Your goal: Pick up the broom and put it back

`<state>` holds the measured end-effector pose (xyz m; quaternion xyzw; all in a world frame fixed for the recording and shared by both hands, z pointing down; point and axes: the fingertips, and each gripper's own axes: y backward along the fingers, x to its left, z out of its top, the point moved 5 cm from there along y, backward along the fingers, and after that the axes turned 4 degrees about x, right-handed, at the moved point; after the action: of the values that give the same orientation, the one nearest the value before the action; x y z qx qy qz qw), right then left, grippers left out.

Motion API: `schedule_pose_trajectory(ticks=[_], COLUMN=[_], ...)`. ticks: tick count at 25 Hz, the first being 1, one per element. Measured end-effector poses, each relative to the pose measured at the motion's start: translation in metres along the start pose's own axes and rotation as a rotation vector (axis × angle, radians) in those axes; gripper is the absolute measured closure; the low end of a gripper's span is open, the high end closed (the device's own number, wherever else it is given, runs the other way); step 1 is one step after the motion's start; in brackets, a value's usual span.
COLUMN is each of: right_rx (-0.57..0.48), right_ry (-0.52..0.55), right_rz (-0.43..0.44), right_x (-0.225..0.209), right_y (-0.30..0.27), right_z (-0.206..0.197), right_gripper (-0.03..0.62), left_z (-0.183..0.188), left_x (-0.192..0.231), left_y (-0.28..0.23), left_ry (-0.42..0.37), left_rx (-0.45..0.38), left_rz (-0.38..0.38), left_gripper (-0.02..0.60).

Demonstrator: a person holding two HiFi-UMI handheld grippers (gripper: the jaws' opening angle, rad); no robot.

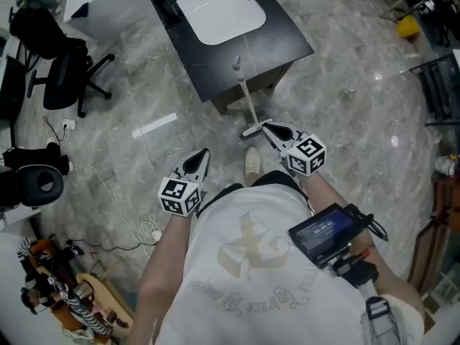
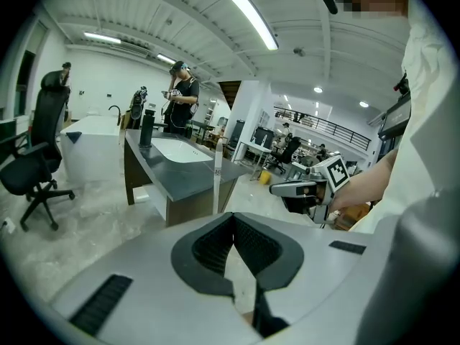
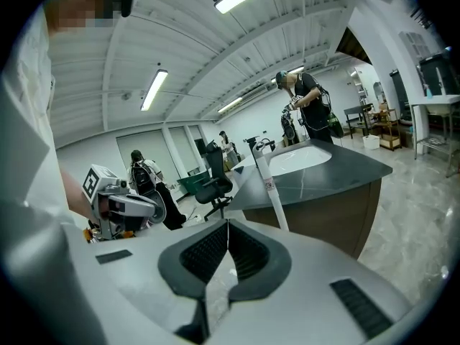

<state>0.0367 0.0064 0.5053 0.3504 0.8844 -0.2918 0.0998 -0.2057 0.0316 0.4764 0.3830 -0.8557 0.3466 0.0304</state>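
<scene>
The broom (image 1: 246, 95) has a thin white handle and stands leaning against the front edge of a dark counter (image 1: 287, 34) with a white sink. Its pale head (image 1: 252, 130) rests on the floor. My right gripper (image 1: 264, 123) is shut and empty, its tips just right of the broom head. My left gripper (image 1: 206, 151) is also shut and empty, further left and nearer the person's body. The left gripper view has the broom handle (image 2: 217, 182) ahead of the shut jaws (image 2: 233, 215). In the right gripper view the handle (image 3: 273, 192) rises right of the tips (image 3: 228, 223).
A black office chair (image 1: 61, 70) stands at the left, and white cables (image 1: 108, 192) trail over the marble floor. A white tub (image 1: 100, 6) sits beyond the counter. A person (image 2: 181, 103) stands behind the counter. Clutter fills the lower left corner (image 1: 65, 293).
</scene>
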Motion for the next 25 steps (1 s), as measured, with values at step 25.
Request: schedule_pose_trajectory(ticks=[25], right_rx=[0.162], right_ry=[0.033], right_rz=[0.076], right_x=[-0.082], right_y=[-0.101], right_z=[0.004], right_gripper=[0.574], left_z=[0.002], left_x=[0.022], left_y=[-0.017], left_ry=[0.139], left_rx=[-0.028], left_rz=[0.141], left_gripper=[0.569])
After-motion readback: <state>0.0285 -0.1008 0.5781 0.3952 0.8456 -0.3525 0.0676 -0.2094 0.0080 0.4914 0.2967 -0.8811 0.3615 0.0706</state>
